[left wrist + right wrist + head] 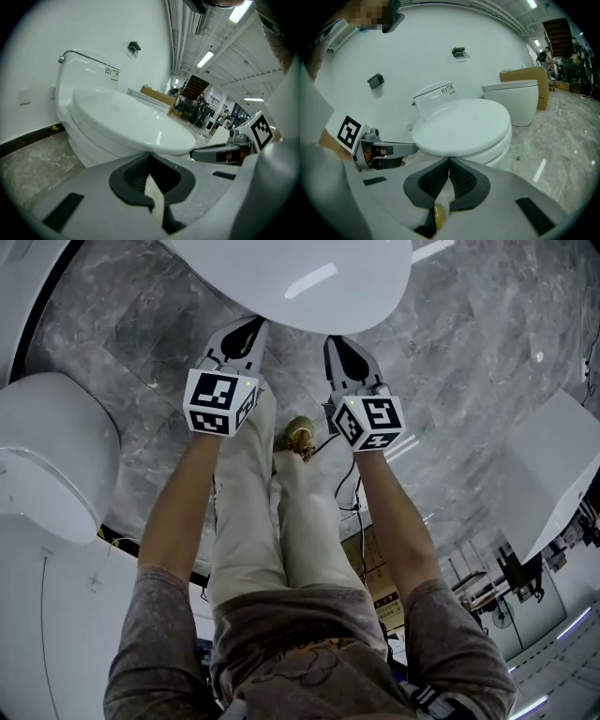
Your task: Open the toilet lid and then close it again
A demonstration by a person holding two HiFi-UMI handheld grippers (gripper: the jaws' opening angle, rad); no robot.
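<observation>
While the lid (291, 277) lies flat down on the bowl (513, 138), we hold both grippers just at its front edge. The left gripper (149, 155) and the right gripper (449, 160) each have jaws pressed together, with nothing between them. We judge that the opening is only starting; next the tips must catch under the rim and lift. What the bowl holds is hidden.

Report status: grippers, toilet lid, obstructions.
Left gripper shut, empty; right gripper shut, empty. Toilet lid down, both grippers at its front edge, contact unclear. Nothing blocking.
</observation>
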